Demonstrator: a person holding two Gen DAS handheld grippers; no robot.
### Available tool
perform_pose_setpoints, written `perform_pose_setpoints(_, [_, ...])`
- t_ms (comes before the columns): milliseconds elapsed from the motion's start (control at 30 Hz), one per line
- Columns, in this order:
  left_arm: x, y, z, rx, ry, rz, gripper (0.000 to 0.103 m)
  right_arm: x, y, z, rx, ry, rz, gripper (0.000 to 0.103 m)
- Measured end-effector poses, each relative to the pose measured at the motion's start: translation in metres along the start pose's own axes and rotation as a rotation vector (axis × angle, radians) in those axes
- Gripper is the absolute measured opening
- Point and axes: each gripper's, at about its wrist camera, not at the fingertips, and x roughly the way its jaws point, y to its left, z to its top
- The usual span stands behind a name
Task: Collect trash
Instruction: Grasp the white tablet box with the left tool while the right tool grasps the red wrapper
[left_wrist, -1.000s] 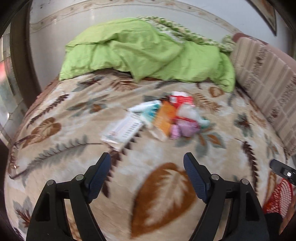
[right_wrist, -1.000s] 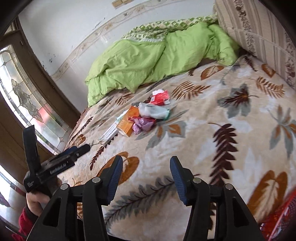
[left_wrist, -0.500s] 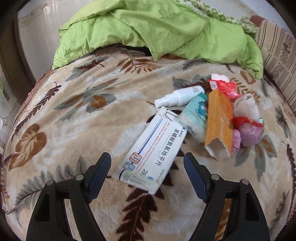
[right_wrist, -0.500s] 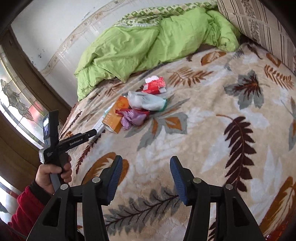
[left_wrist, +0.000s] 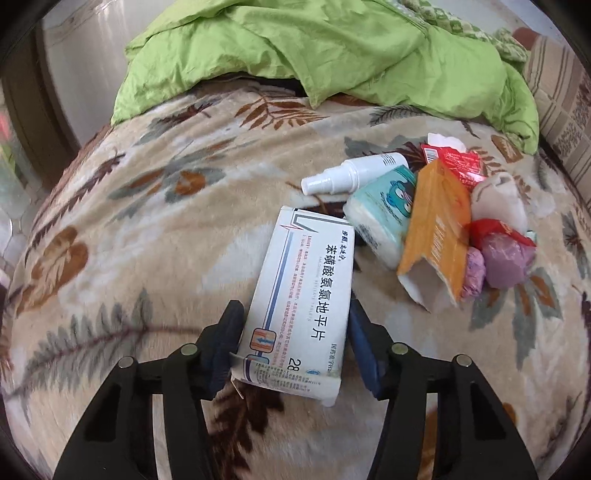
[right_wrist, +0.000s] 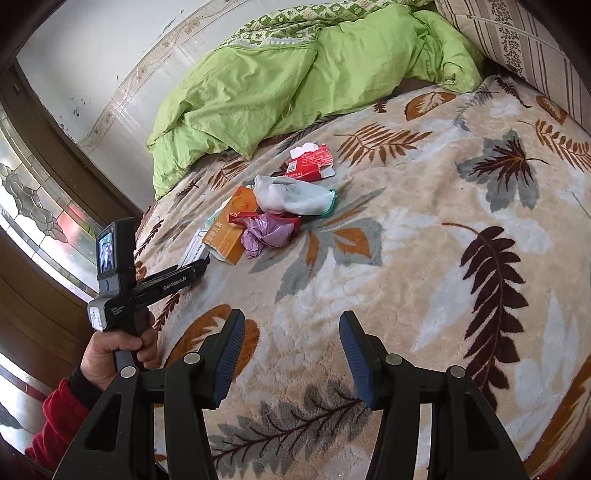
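Closing in on the white medicine box, the left gripper has its jaws set either side of the box's near end, and they have just been narrowing around it — the box sits between them, both pads right against its long sides, though I cannot tell whether they press yet. That box lies flat on the leaf-patterned blanket at the nearest edge of a small heap of trash toward the middle of the bed, so it is likely picked first because it is closest and its straight sides suit a pinch. Beyond it, touching or overlapping one another, lie a white spray bottle, a teal tissue pack, an orange carton, a red wrapper, a white glove and a purple crumpled bag. A green duvet is bunched at the far edge of the bed, well apart from the heap. The right gripper hangs over bare blanket with its jaws apart and nothing between them — seemingly waiting its turn. In its view a hand in a red sleeve holds the left tool by its handle.
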Motion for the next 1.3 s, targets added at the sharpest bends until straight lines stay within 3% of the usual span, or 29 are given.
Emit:
perform_pose_setpoints(167, [-0.043, -0.004, -0.029, -0.066, -0.004, -0.033, 0.055, 0.016, 0.012, 0.015, -0.030, 0.032, 0.021, 0.056])
perform_pose_setpoints(367, [-0.085, -0.016, -0.064, -0.142, -0.048, -0.075, 0.055, 0.066, 0.027, 0.052, -0.010, 0.102, 0.069, 0.063])
perform_pose_setpoints(633, [-0.081, -0.019, -0.067, -0.140, -0.060, -0.104, 0.055, 0.134, 0.023, 0.073, 0.073, 0.121, 0.001, 0.063])
perform_pose_setpoints(867, [-0.077, -0.026, -0.065, -0.109, -0.060, -0.116, 0.055, 0.149, 0.015, 0.085, 0.092, 0.072, -0.037, 0.063])
perform_pose_setpoints(933, [-0.078, -0.030, -0.066, -0.100, -0.068, -0.117, 0.055, 0.152, 0.012, 0.083, 0.095, 0.080, -0.027, 0.046])
perform_pose_setpoints(1033, [-0.080, -0.032, -0.066, -0.092, -0.082, -0.118, 0.055, 0.144, 0.014, 0.079, 0.066, 0.065, -0.018, 0.036])
perform_pose_setpoints(1300, [-0.094, -0.037, -0.067, -0.085, -0.147, -0.109, 0.055, 0.094, 0.028, 0.055, -0.040, 0.012, -0.005, 0.033])
